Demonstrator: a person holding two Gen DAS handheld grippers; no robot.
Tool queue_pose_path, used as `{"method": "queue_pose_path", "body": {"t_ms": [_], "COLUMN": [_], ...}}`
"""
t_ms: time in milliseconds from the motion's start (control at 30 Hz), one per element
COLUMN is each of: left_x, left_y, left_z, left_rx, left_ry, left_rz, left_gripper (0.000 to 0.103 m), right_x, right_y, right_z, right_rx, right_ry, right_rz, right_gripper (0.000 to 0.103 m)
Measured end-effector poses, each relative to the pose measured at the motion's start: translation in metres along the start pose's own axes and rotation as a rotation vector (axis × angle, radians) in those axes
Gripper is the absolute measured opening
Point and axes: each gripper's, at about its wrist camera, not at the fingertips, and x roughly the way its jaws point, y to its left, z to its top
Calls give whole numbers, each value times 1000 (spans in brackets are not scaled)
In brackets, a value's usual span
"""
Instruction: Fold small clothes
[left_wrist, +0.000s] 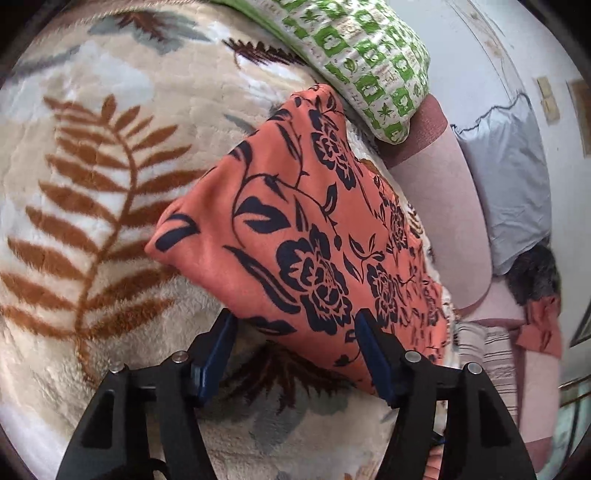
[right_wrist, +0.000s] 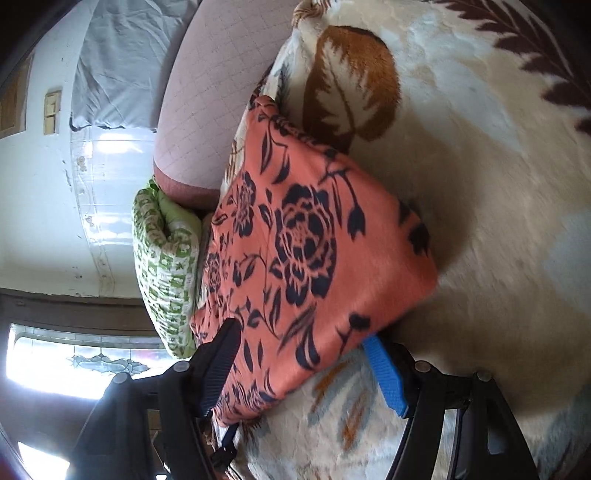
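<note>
garment: an orange cloth with a dark floral print (left_wrist: 295, 221) is seen folded into a thick, roughly square bundle, laid on the blanket near the bed's edge.
blanket: a cream fleece with brown fern leaves and grey patches (left_wrist: 92, 166) is spread under the cloth.
left gripper (left_wrist: 295, 350): the jaws are held apart, with the near edge of the cloth lying between the blue pads (left_wrist: 373, 350); no pad is seen pressed onto the fabric.
right gripper (right_wrist: 303, 354): the jaws are spread wide around the near corner of the cloth (right_wrist: 295, 258); whether the pads press on it cannot be told.
pillow: a green-and-white checked pillow (left_wrist: 369, 55) is set just beyond the cloth's far corner.
mattress: a pink quilted surface (left_wrist: 443, 206) is exposed beside the blanket.
sheet: a pale blue cloth (left_wrist: 509, 166) is seen beyond the mattress.
</note>
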Motion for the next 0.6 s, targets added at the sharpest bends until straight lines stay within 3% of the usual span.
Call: {"method": "queue_pose_path", "body": {"t_ms": [200, 400, 500, 567, 600], "left_x": [12, 28, 30, 31, 30], "left_y": [-8, -17, -13, -7, -3], "left_z": [0, 12, 16, 18, 18], "left_rx": [20, 27, 3, -20, -42], "left_ry": [-6, -87, -127, -136, -138], "left_rz": [22, 56, 77, 65, 47], "left_gripper": [67, 65, 43, 32, 31], "right_x": [11, 13, 14, 17, 17], "right_y": [1, 4, 3, -4, -8], "right_z": [14, 17, 18, 22, 23], "right_rx": [4, -57, -73, -73, -59], "right_ry": [-24, -43, -54, -57, -53], "right_rz": [35, 33, 4, -33, -21], "right_gripper": [72, 71, 58, 33, 32]}}
